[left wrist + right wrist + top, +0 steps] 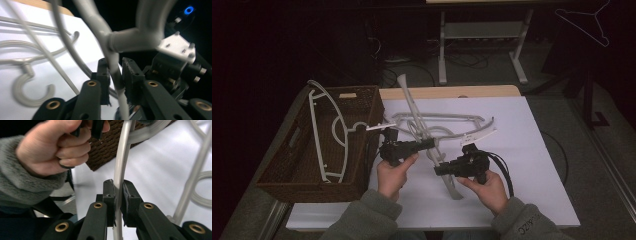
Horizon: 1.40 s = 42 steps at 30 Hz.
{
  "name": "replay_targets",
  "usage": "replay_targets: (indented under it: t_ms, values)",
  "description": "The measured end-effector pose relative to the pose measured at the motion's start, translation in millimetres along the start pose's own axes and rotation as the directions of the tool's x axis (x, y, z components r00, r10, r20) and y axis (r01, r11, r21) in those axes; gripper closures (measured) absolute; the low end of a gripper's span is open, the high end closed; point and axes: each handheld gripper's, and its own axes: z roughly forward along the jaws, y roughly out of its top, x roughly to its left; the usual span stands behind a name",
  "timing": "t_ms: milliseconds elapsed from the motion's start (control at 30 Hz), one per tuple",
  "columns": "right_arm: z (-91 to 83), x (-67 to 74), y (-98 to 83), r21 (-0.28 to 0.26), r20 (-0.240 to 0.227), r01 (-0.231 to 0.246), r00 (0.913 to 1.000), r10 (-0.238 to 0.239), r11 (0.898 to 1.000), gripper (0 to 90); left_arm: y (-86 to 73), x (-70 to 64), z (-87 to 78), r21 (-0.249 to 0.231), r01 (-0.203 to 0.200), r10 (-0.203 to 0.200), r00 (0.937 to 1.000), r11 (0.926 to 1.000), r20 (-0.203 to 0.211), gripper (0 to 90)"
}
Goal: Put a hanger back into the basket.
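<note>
High view: held hanger (430, 135) slants from far-left to near-right.

Basket (362, 107) with one hanger (329, 132) inside at the table's (532, 165) left, tangled hangers (437, 122) just right of it.

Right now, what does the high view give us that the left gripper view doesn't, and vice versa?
High view alone: the wicker basket at the table's left with a white hanger in it, and both hands on their grippers. Left gripper view alone: the left gripper pads clamped on the lifted hanger bar, with the other gripper's grey plate beyond. Both: the lifted hanger and another hanger lying on the white table.
</note>
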Motion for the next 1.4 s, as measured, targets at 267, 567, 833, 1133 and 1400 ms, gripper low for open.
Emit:
replay_targets:
  t_ms: [267, 567, 833, 1133, 1400]
  values:
    - [-1.8, -10.5, -2.8, -0.031, -0.047, -0.086, 0.9953, 0.084, 0.996, 81.5, -15.9, 4.2, -1.5, 0.048, -0.006, 0.009, 0.9976, 0.9988, -0.068, 53.5]
    - [-1.3, -13.9, -3.8, -0.032, -0.064, -0.119, 0.9911, 0.117, 0.992, 81.6, -22.8, 11.0, 3.4, 0.112, 0.052, -0.051, 0.9986, 0.9923, -0.011, 53.1]
    - [2.6, -13.1, -4.3, -0.034, -0.069, -0.110, 0.9918, 0.107, 0.993, 81.2, -23.5, 9.0, 9.6, 0.125, 0.113, -0.118, 0.9925, 0.9857, 0.031, 66.3]
    - [-1.9, -8.5, -2.7, -0.068, -0.069, -0.114, 0.9917, 0.109, 0.991, 80.4, -14.2, -10.6, 13.1, 0.120, 0.031, -0.033, 0.9994, 0.9923, 0.011, 78.9]
    - [-11.7, -3.8, -0.9, -0.104, -0.049, -0.097, 0.9945, 0.092, 0.990, 67.6, 1.5, -21.8, 3.2, 0.109, -0.043, 0.053, 0.9949, 0.9931, -0.086, 82.0]
